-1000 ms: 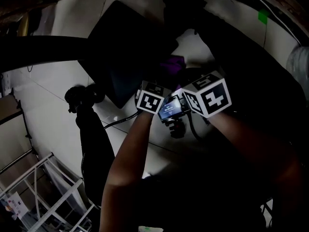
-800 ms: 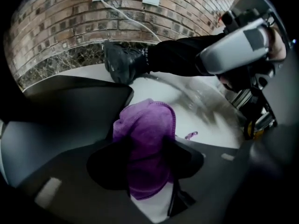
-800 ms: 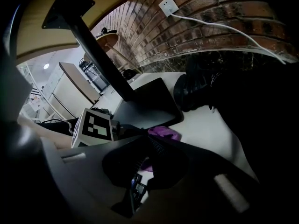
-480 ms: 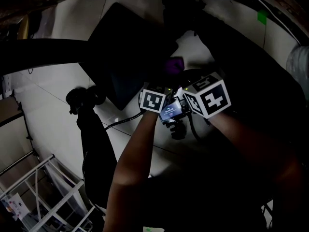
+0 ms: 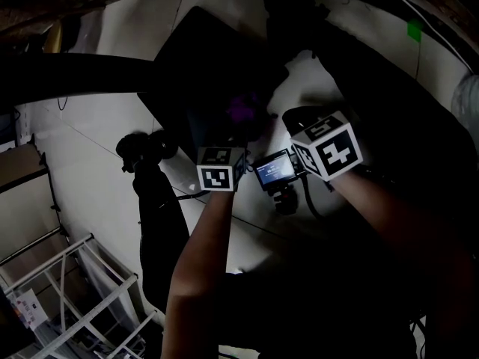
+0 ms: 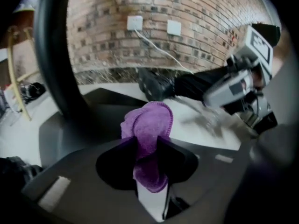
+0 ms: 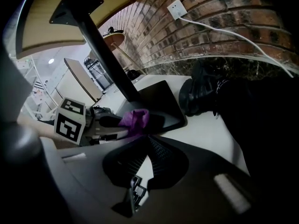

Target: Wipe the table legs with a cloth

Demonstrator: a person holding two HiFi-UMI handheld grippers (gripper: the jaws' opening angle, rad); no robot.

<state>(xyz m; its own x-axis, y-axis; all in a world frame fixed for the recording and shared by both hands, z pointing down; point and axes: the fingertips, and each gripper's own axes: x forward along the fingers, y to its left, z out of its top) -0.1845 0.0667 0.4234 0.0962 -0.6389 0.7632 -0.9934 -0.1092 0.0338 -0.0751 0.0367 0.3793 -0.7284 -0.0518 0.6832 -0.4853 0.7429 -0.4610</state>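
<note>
table leg [image 6: 53, 55] ahead-left; open floor [image 6: 187, 129] rightward

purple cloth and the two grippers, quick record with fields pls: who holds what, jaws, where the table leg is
cloth: purple cloth, bunched, pinched in left gripper
left jaws: shut on the cloth
right gripper: jaws together, nothing between them
table leg: dark pole rising from flat dark base plate
cloth vs leg: over the base plate, near the leg's foot; contact cannot be told
</note>
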